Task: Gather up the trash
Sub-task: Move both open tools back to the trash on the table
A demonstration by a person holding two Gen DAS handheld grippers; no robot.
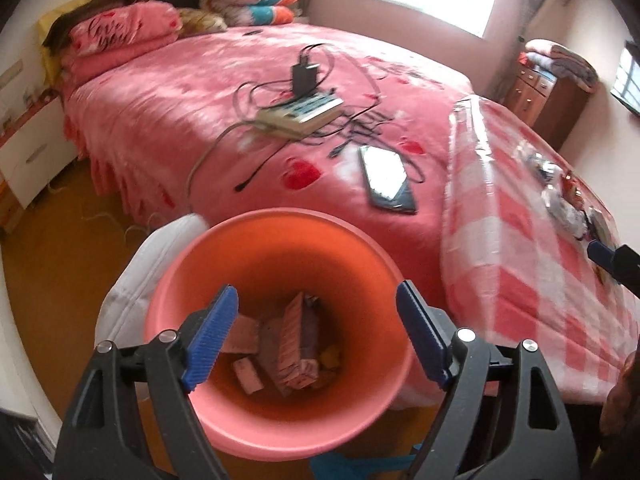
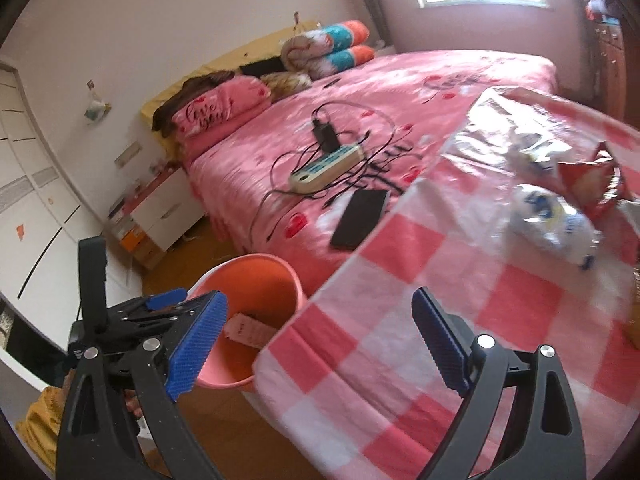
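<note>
On the far left a pink pillow (image 2: 218, 110) reads "love you" in dark script, legible in the right wrist view and blurred in the left. Right of it, on the fleecy pink bedspread (image 1: 168, 108), lie a cream power strip (image 1: 300, 114) with tangled black cables and a flat dark phone (image 1: 386, 180). The left gripper (image 1: 316, 338) hangs over the round orange plastic bin (image 1: 256, 432), fingers spread wide and empty; only this view shows the crumpled wrappers (image 1: 292, 340) at its bottom. The right gripper (image 2: 320, 344) also stands wide and empty, above a glossy pink-and-white checked cloth (image 2: 400, 288). Far right on it lie a red snack bag (image 2: 592, 184) and a white-and-blue wrapper (image 2: 556, 224), sharper in the right view.
</note>
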